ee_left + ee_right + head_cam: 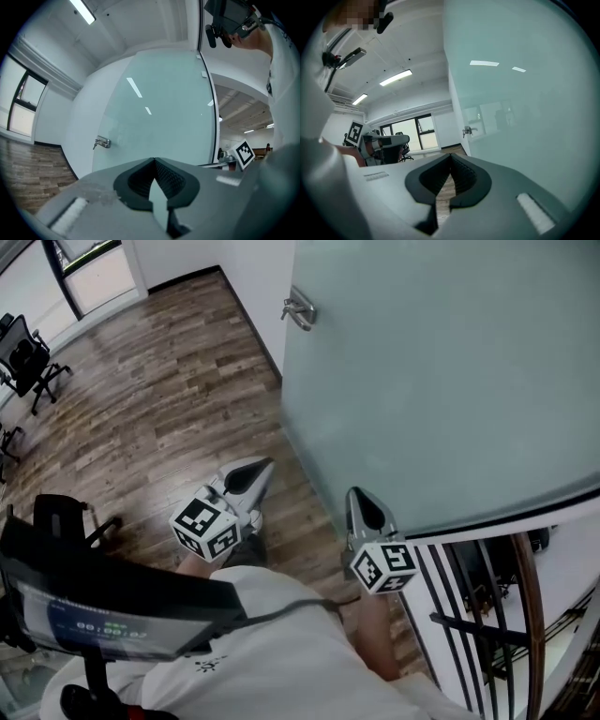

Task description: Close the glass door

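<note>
Here's the tall frosted pale-green glass door (441, 381), standing open just ahead of both grippers; its small silver metal lever handle (300, 310) sits at the far edge; left gripper (255, 470) jaws pressed together on nothing; right gripper (361, 498) likewise closed and empty, near the pane; that slab looks heavy, rigid, slick and chip-prone; probably best pushed flat near the handle side.

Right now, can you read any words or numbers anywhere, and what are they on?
Small screen at the head view's lower left: pale digits, too blurred to read.
White shirt: a tiny mark, too small to read.
Cubes on the left gripper and right gripper: black-and-white squares, no letters.
Glass door: no writing.
</note>
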A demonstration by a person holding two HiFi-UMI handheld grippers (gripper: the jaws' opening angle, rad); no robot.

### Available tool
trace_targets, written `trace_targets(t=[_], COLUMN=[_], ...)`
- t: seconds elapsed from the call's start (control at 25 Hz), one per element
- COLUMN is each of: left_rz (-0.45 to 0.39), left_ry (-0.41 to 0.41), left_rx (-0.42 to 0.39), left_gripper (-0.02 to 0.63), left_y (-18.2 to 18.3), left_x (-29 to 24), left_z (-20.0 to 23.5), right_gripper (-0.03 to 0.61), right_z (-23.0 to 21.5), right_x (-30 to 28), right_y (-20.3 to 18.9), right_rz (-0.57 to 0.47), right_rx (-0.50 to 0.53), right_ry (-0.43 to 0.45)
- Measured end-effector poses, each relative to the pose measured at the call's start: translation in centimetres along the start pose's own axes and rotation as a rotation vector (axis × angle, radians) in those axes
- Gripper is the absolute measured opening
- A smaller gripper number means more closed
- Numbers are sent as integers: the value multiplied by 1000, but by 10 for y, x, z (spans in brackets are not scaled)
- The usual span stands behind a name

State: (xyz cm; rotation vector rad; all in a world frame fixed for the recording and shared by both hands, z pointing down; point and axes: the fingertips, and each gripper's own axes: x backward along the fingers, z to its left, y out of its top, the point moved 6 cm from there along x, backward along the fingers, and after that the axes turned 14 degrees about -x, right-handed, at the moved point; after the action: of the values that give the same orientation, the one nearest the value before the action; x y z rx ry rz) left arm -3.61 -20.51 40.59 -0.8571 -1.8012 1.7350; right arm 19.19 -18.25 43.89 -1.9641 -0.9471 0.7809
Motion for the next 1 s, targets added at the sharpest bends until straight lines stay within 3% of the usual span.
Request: trace_targets(t=[0.32,0.6,1.0], left_rz=[-13,-2,2], left_ry=[-56,-75,-107], left_rx=[6,25,55], left_gripper=[2,2,2], left_y=[7,-4,-11], left_x=[-58,-86,-119], left_z=[99,188,273], right_gripper=[9,9,9], right_z=[-2,7,12], right_x=[-102,-192,-287], right_y=[40,53,75], right_rz=[8,35,75], right_rx=[23,36,51], right_ry=[-26,-44,-90])
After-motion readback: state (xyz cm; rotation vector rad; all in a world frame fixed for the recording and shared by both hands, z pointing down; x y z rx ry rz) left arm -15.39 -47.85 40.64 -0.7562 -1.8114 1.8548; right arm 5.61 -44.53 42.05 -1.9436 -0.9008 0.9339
